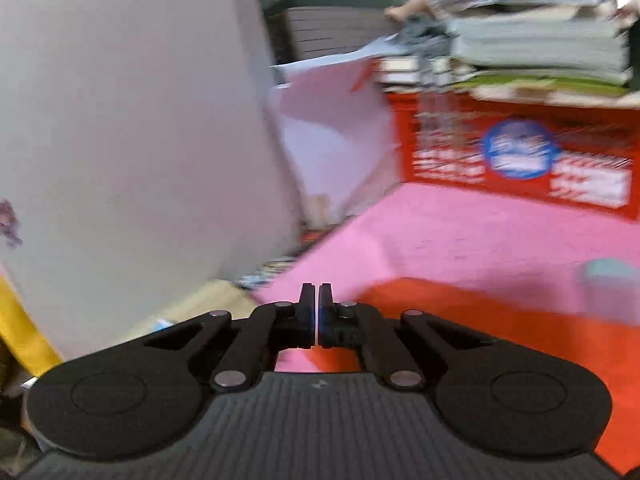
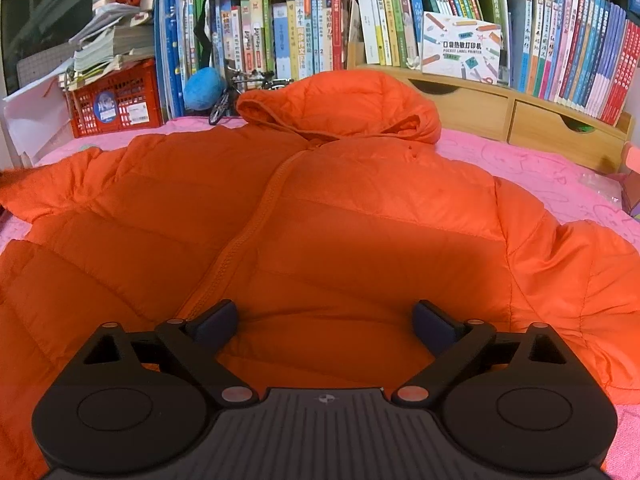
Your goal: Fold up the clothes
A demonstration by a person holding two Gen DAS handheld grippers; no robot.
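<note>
An orange hooded puffer jacket [image 2: 340, 208] lies front up on the pink bedspread [image 2: 532, 168], zipped, hood toward the bookshelf, sleeves spread to both sides. My right gripper [image 2: 325, 322] is open and empty, hovering low over the jacket's lower front near the zipper. In the blurred left wrist view, my left gripper [image 1: 316, 312] is shut with nothing visibly between its fingers, above the jacket's orange edge [image 1: 500, 320] and the pink bedspread [image 1: 440, 232].
A red crate [image 2: 116, 108] with stacked papers stands at the back left, also in the left wrist view [image 1: 520, 152]. A bookshelf [image 2: 320, 28], a wooden drawer unit [image 2: 520, 120], a blue plush [image 2: 204, 88] and a toy bicycle [image 2: 228, 96] line the back. A grey wall [image 1: 120, 120] is on the left.
</note>
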